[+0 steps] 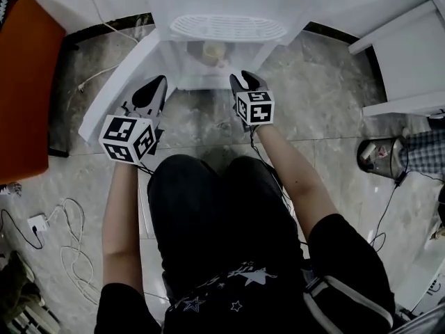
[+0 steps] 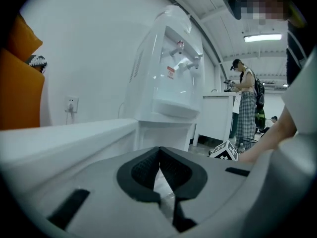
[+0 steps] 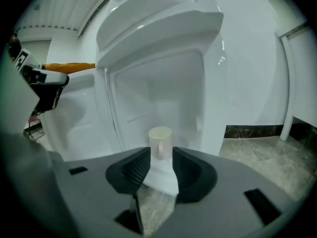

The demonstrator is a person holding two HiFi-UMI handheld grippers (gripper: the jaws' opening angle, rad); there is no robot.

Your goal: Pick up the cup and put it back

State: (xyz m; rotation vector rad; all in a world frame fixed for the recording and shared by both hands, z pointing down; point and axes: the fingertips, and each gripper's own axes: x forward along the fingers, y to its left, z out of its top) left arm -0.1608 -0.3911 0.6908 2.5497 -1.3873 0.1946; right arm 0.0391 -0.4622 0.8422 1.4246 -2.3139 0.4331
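The pale cup (image 1: 213, 51) stands upright inside the lower cabinet of the white water dispenser (image 1: 229, 5), below its drip tray, with the cabinet door (image 1: 115, 89) swung open to the dispenser's left. The right hand-held gripper (image 1: 245, 77) points into that open cabinet from just in front of the dispenser. Its jaws are spread, and the cup (image 3: 160, 142) shows past their tips, with the pads not touching it. The left hand-held gripper (image 1: 156, 82) hangs beside the open door, also in front of the dispenser; its jaws are pressed together at the tips (nothing between them). Both hover over the marble floor (image 1: 327, 96).
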